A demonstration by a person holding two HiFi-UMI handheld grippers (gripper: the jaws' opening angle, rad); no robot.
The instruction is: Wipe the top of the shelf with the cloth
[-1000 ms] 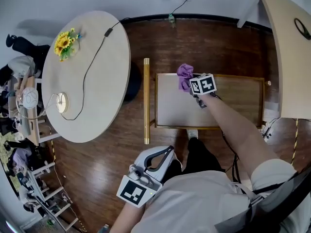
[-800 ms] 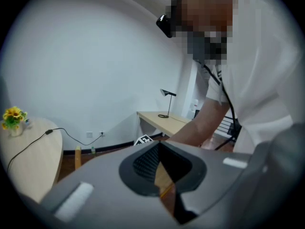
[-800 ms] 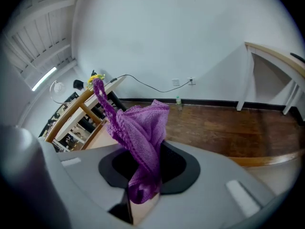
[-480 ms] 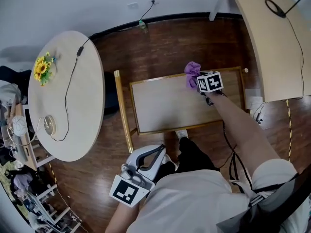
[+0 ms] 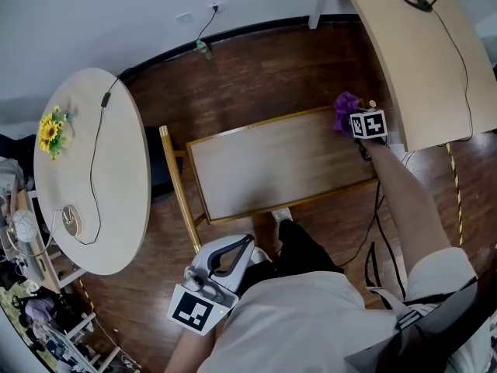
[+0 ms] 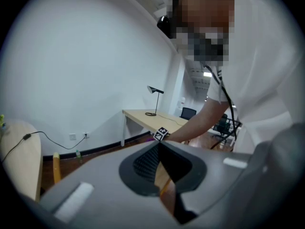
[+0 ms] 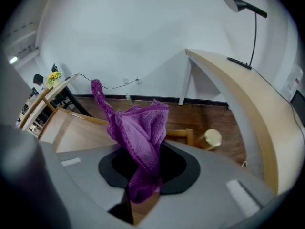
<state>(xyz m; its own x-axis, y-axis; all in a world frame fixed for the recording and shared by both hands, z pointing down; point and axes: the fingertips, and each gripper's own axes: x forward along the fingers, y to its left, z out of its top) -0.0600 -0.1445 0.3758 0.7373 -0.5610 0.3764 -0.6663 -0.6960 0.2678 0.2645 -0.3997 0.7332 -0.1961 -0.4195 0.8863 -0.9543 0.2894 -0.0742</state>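
Your right tool [image 5: 356, 117], clamped on the purple cloth [image 5: 344, 102], has swept along the shelf [image 5: 272, 165] top's far edge to its far right corner. The nearer strips probably remain unwiped. Your left tool [image 5: 242, 249] is closed and empty.

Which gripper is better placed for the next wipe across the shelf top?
Right. The right gripper is shut on the purple cloth at the far right corner of the shelf top. The left gripper is shut, empty, held near the person's body.
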